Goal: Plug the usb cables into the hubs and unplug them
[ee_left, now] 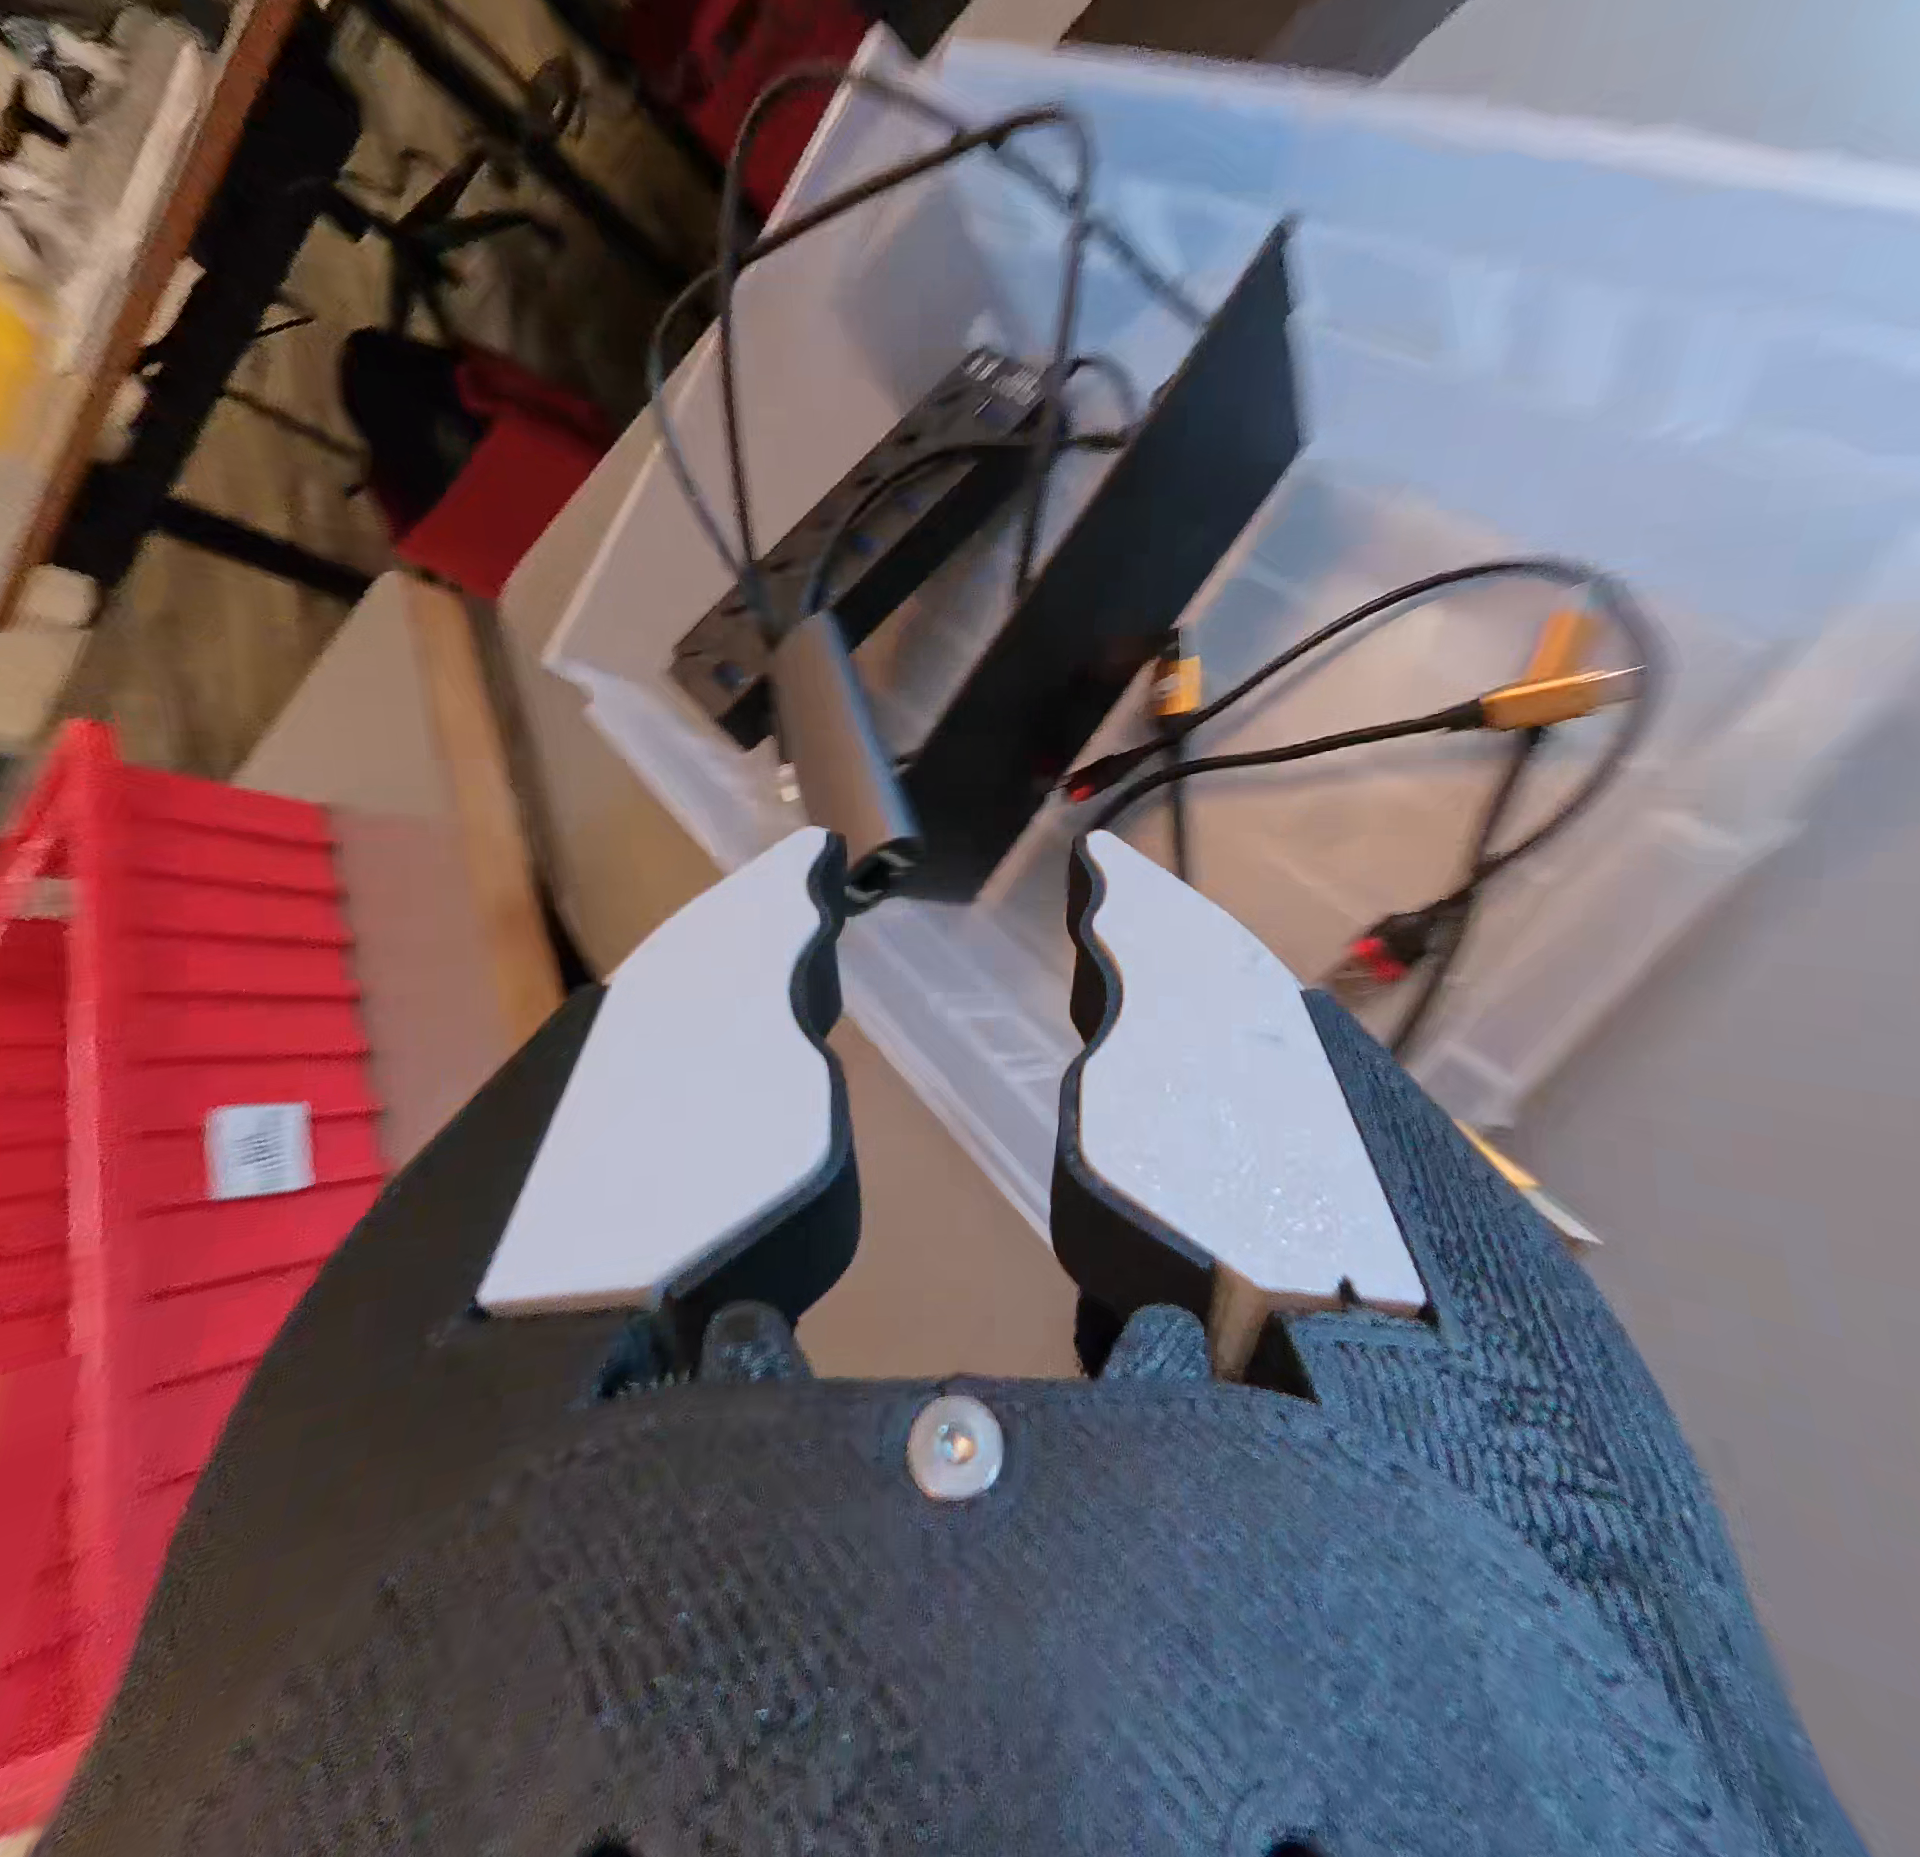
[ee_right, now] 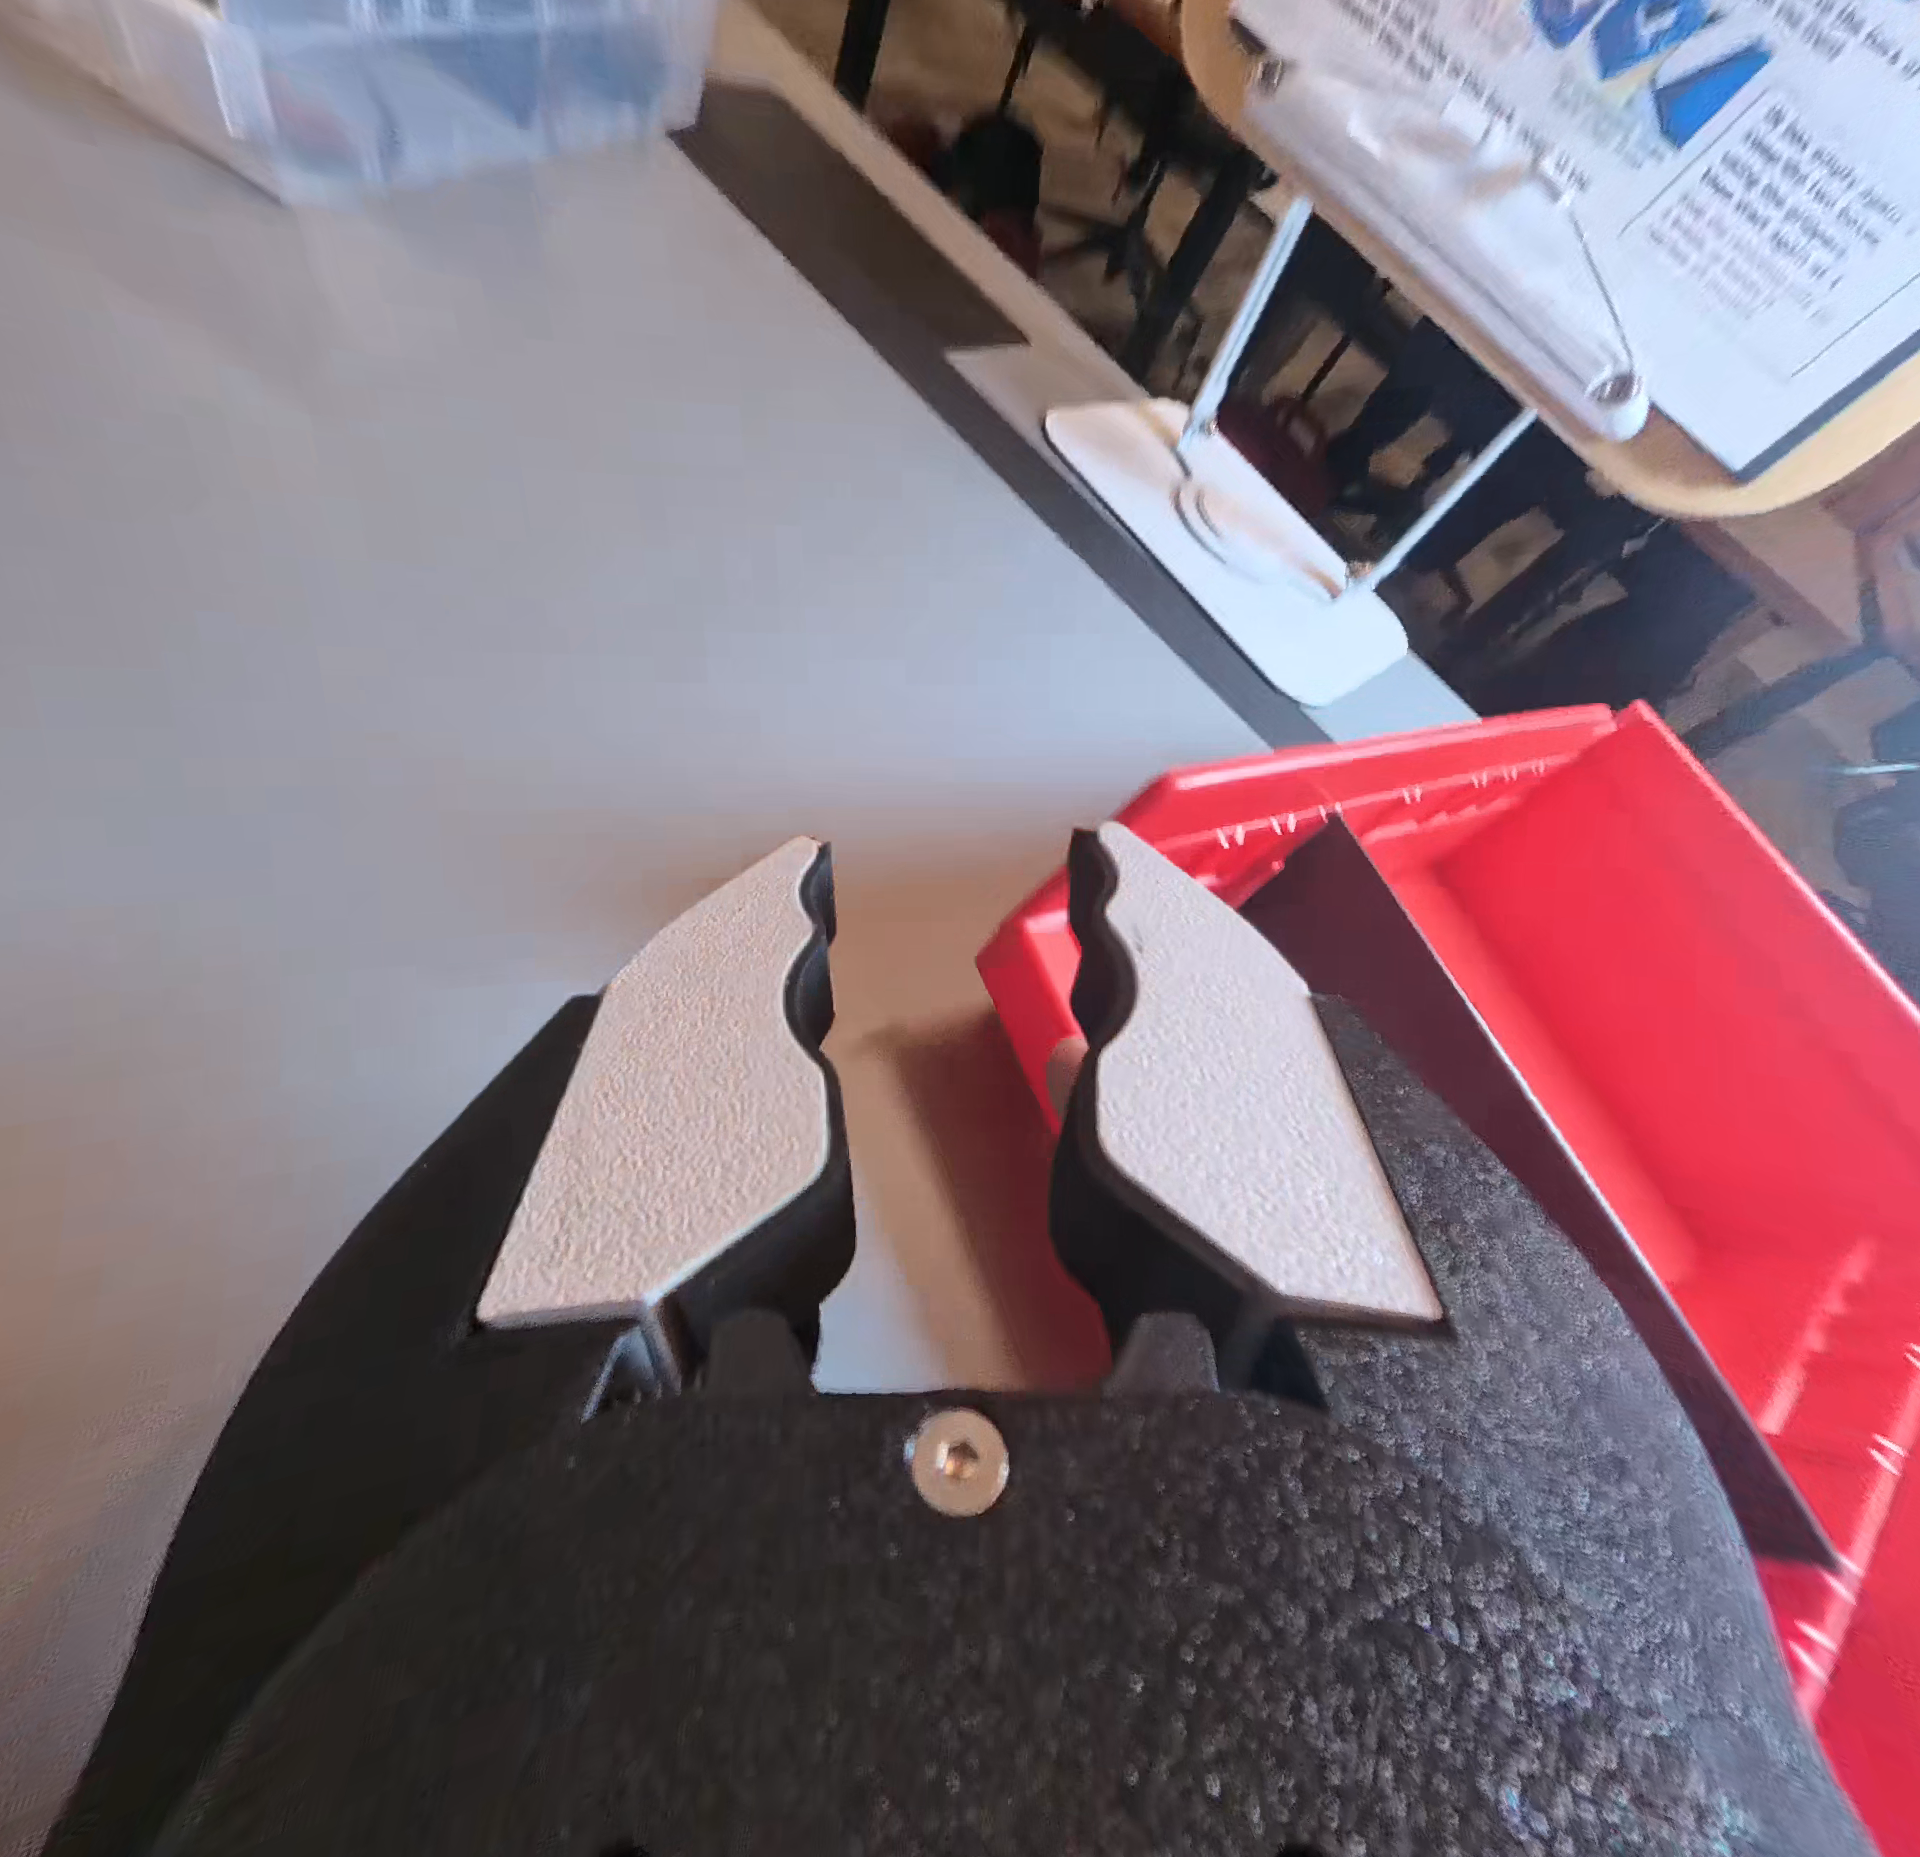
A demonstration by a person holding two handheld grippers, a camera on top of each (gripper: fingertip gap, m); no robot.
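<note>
- Left wrist view: my left gripper is spread wide, nothing between the fingers. The left fingertip sits just beside the near end of the grey hub; contact or not, can't tell, pic is blurred.
- Grey hub: slim metal bar, looks rigid and light, prob. smooth/slippery. It leans against a black plate inside a clear plastic bin. Grip across its long flat sides, near the port end, so it can't pivot during insertion.
- Black hub lies behind it in the same bin, ports facing up-left. A thin dark cable loops above it.
- Orange-plug usb cable: plug free, raised off the bin floor, well apart from both hubs. Cord is soft and springy; plug shell is the only stiff part, so take hold there, not on the cord.
- A red-tipped connector lies lower right in the bin.
- Right wrist view: my right gripper is released, empty, over the grey table. Red bin just beside its right finger. No hub or cable visible here.
</note>
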